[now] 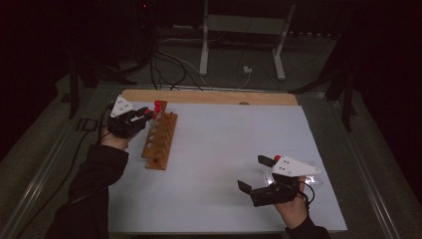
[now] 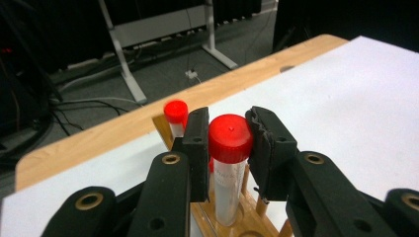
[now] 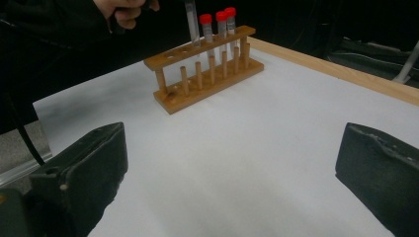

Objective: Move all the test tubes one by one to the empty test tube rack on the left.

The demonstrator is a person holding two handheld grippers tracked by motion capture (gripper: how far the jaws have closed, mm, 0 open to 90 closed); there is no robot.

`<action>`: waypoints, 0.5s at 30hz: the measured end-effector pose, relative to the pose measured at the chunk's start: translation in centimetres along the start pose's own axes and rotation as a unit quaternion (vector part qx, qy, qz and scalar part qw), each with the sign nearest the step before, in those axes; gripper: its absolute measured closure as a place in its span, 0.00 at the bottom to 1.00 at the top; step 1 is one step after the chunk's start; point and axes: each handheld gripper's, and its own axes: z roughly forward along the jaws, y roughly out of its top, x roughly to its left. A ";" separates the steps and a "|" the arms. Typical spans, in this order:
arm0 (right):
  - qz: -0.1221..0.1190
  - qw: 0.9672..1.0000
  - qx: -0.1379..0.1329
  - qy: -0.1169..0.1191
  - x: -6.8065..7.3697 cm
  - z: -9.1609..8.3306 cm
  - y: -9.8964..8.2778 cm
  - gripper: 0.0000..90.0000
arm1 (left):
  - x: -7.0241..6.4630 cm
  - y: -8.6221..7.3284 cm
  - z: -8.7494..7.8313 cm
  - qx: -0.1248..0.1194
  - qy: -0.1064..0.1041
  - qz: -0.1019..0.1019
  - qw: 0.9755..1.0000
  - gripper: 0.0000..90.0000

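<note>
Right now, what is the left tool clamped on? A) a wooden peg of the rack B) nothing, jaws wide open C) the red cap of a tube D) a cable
C: in the left gripper view the left tool has its pads pressed on both sides of the red cap of a tube standing in the wooden rack.

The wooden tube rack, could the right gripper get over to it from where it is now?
Probably yes. The right gripper hangs open over bare white table, with nothing between it and the wooden rack. The left gripper, holding a red-capped tube, crowds the rack's far end.
</note>
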 end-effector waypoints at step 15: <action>0.002 1.000 0.000 -0.001 -0.2 -0.1 -0.1 0.00 | -0.2 -2.1 1.6 0.033 -0.005 -0.001 0.999 0.80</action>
